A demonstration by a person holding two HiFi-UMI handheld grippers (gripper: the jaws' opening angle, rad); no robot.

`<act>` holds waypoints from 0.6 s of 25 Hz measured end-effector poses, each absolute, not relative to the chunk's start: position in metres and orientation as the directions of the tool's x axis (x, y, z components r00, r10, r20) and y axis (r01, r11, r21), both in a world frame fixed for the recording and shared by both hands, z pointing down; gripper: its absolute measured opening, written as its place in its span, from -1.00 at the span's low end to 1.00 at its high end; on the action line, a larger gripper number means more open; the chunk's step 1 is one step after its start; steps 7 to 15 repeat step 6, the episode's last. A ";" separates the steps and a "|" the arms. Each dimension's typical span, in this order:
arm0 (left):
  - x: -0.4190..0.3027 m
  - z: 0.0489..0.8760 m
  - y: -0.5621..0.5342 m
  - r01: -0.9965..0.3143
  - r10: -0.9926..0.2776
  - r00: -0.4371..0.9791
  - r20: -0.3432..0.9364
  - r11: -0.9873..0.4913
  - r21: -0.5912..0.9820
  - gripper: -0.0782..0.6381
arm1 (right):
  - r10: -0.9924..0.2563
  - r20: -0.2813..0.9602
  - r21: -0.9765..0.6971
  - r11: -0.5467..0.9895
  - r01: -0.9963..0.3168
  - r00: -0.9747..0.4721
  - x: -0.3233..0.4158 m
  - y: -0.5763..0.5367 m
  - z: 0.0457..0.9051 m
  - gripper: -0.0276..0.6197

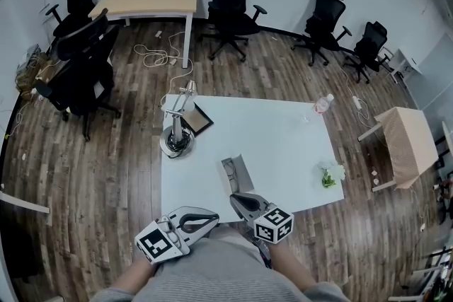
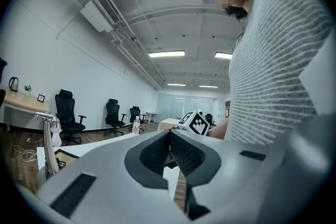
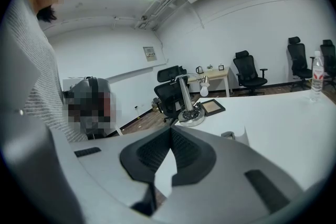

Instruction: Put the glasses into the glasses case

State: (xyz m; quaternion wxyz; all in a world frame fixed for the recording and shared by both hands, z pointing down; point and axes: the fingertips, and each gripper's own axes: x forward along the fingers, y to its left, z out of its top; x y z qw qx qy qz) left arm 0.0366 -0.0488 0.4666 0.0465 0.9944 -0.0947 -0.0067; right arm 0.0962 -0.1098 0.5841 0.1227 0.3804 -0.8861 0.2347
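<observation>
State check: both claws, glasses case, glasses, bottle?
left claw: shut, empty
right claw: shut, empty
glasses case: open, on the table
glasses: at the case, in or beside it unclear
water bottle: upright

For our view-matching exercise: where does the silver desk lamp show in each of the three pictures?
Head view: desk lamp at the white table's left edge.
Left gripper view: lamp far left, low down.
Right gripper view: lamp near the centre.
Shared landmark: the dark picture frame beside the lamp's base, in all three.
</observation>
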 end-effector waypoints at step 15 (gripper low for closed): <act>0.038 0.468 -0.047 -0.186 -0.187 0.982 -0.009 -0.979 0.082 -0.75 | -0.612 0.403 -0.318 0.603 -0.731 -0.680 0.097 -0.109 0.589 -0.88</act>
